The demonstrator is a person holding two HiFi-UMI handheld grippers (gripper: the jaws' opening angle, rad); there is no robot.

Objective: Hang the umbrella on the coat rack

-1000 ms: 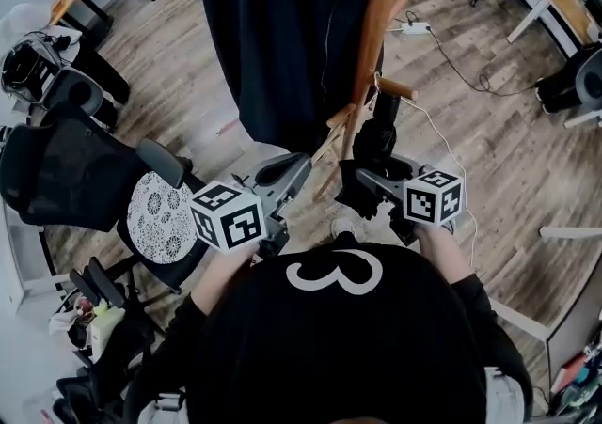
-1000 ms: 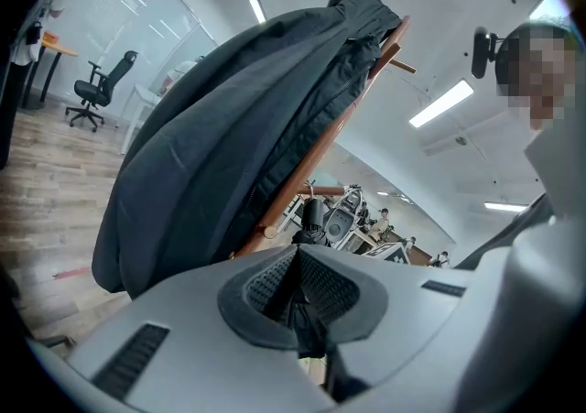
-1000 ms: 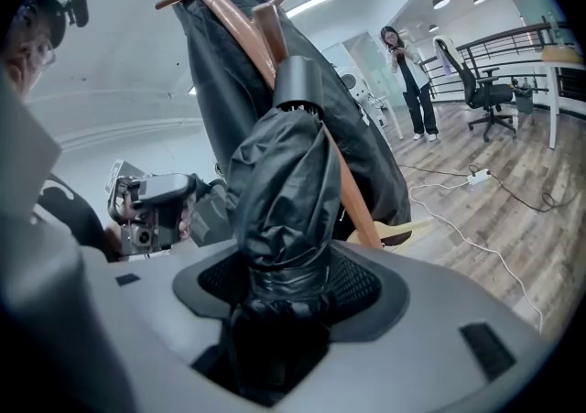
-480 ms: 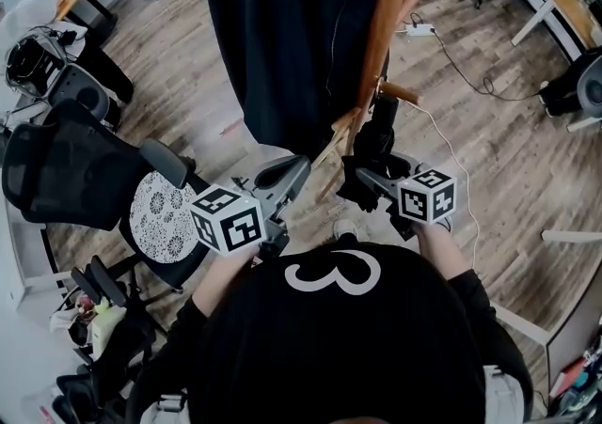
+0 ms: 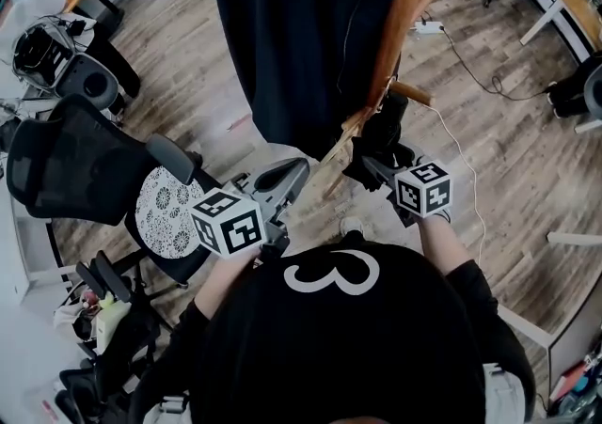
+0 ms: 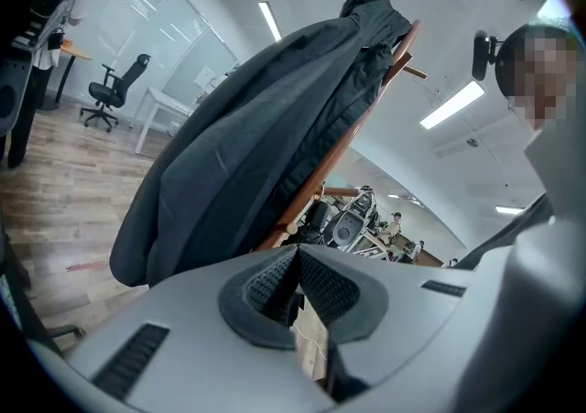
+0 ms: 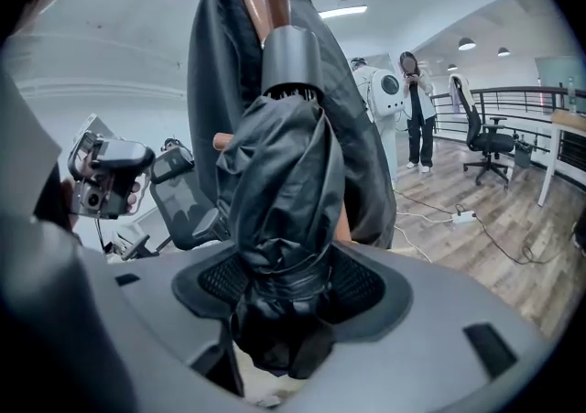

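The right gripper (image 7: 282, 290) squeezes the folded black umbrella (image 7: 279, 178), right beside the wooden coat rack (image 5: 401, 25) with a dark coat (image 5: 287, 37). The left gripper (image 6: 295, 285) is pinched closed on nothing.

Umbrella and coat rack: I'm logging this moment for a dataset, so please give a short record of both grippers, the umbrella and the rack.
left gripper: shut, nothing between its jaws
right gripper: shut on the umbrella
umbrella: black, folded, its gray-capped end pointing at the coat rack
coat rack: wooden pole with pegs
dark coat: hangs on the coat rack
peg: bare, just above the umbrella
hang status: umbrella not yet seen on any peg
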